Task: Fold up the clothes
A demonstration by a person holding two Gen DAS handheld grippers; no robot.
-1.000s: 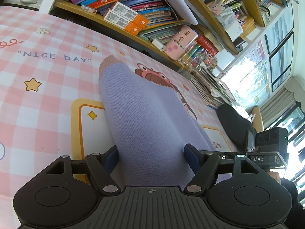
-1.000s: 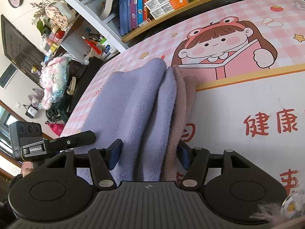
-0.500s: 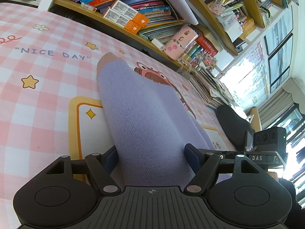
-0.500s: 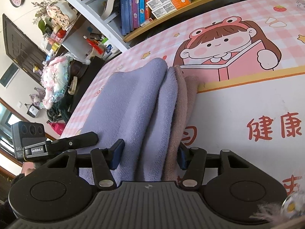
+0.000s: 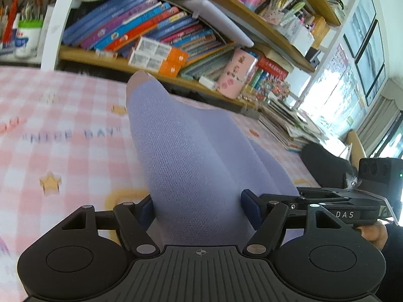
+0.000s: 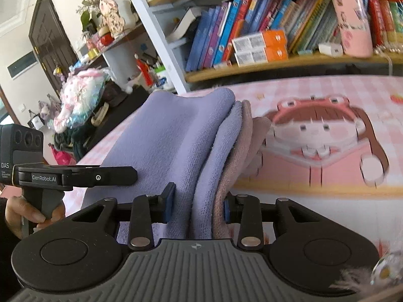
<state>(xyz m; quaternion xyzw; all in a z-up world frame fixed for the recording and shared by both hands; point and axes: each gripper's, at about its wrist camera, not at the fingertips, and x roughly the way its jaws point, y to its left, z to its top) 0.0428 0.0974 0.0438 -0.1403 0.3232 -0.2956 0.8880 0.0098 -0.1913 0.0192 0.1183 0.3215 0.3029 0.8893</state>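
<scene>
A folded lavender knit garment (image 5: 191,151) with a mauve layer at its edge (image 6: 236,166) stretches away from both grippers over the pink checked mat (image 5: 63,151). My left gripper (image 5: 199,209) grips the wide near end, a blue pad pressed against each side. My right gripper (image 6: 197,206) holds the stacked layers at the other near corner; its jaws are closing and the cloth is squeezed between the pads. The far end of the garment (image 6: 221,95) stands raised off the mat. A hand (image 6: 27,214) holds the left gripper's handle.
The mat carries a cartoon girl print (image 6: 327,138). A bookshelf (image 5: 163,37) with books and orange boxes runs along the far edge. Stacked papers (image 5: 289,123) and a dark object (image 5: 325,166) lie at the right. Clutter and a door (image 6: 50,40) are to the left.
Both grippers rose and rolled, and the garment's far end lifted off the mat. The right jaws narrowed, bunching the layers. More of the shelf shows in both views.
</scene>
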